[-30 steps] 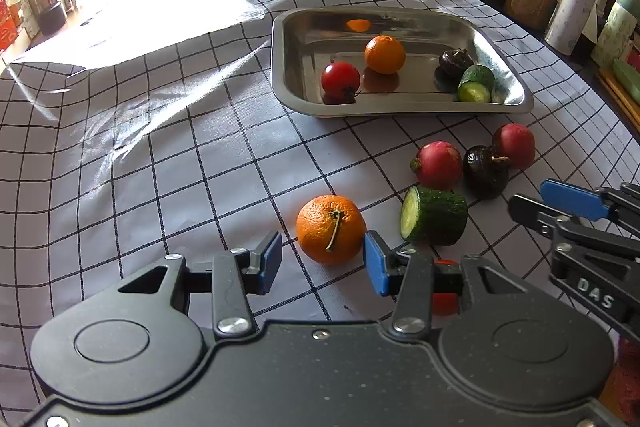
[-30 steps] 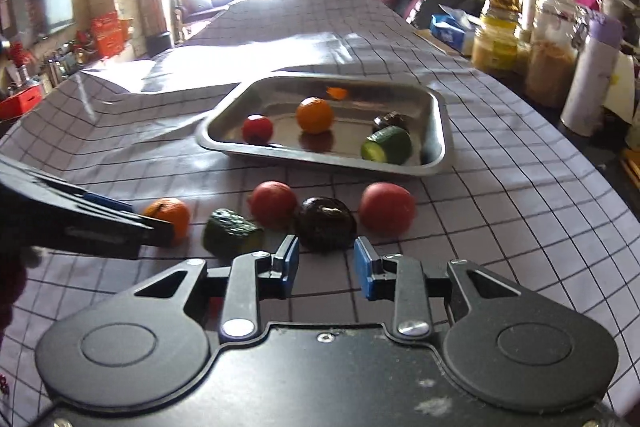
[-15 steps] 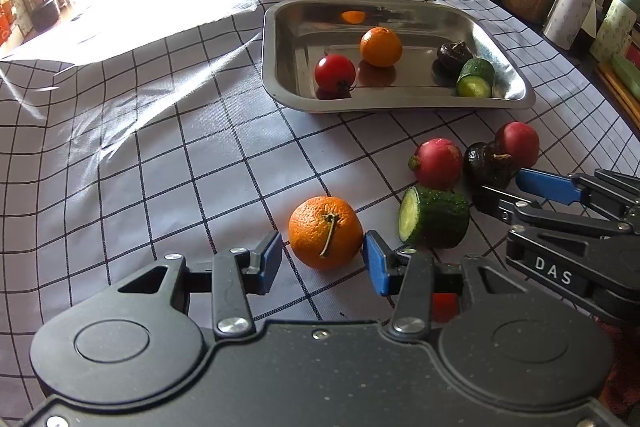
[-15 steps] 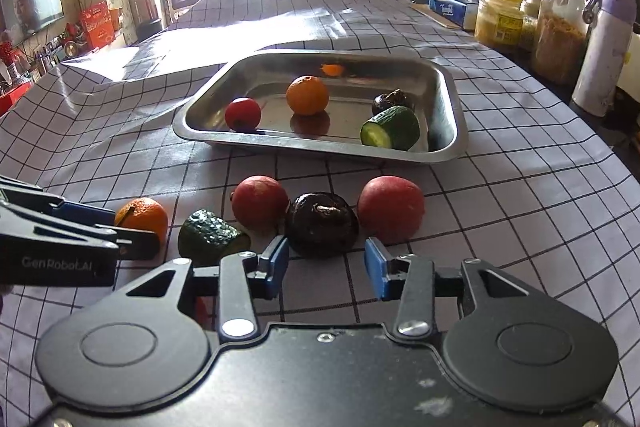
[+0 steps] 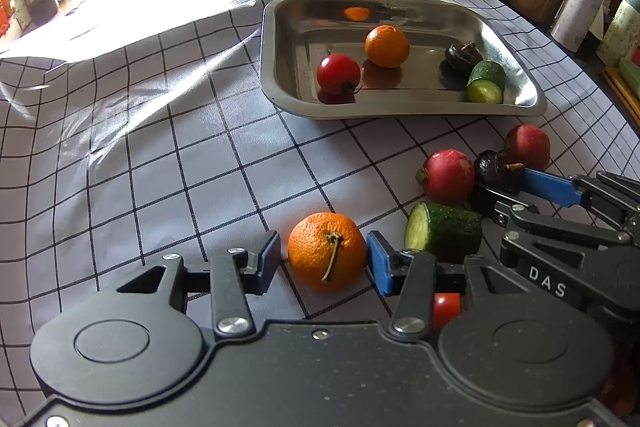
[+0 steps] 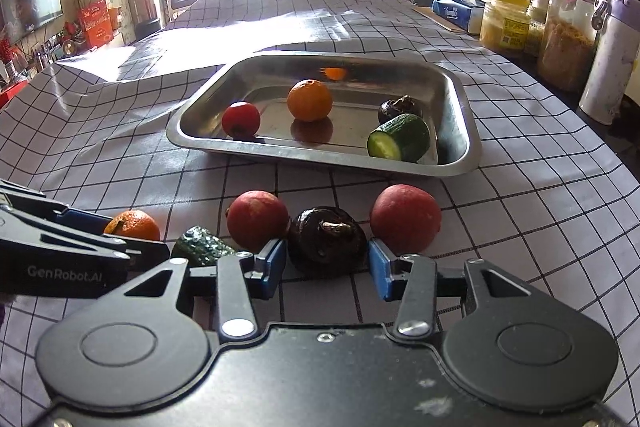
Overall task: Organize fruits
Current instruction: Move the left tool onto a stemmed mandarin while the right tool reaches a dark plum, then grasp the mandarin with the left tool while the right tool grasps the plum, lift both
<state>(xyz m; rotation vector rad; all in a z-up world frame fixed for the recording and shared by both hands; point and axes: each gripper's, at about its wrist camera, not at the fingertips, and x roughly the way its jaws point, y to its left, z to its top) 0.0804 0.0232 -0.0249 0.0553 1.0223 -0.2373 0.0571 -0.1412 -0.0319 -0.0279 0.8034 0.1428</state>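
My left gripper [image 5: 323,261] is open with an orange [image 5: 327,251] between its fingers, on the checked cloth. My right gripper [image 6: 327,263] is open around a dark wrinkled fruit [image 6: 326,241], which lies between two red fruits [image 6: 257,219] [image 6: 405,218]. A cucumber piece [image 5: 443,231] lies between the orange and the red fruits. A small tomato [image 5: 445,309] shows behind my left finger. The steel tray [image 6: 464,115] holds a tomato [image 6: 241,119], an orange [image 6: 309,99], a dark fruit [image 6: 399,108] and a cucumber piece [image 6: 399,143].
Jars [image 6: 570,27], a bottle [image 6: 610,67] and a tissue box [image 6: 460,9] line the table's right edge. The checked cloth [image 5: 140,147] stretches to the left and far end, in bright sunlight.
Both grippers have moved forward. The orange now sits between my left fingers, and the dark fruit between my right fingers. The fruits have not moved.
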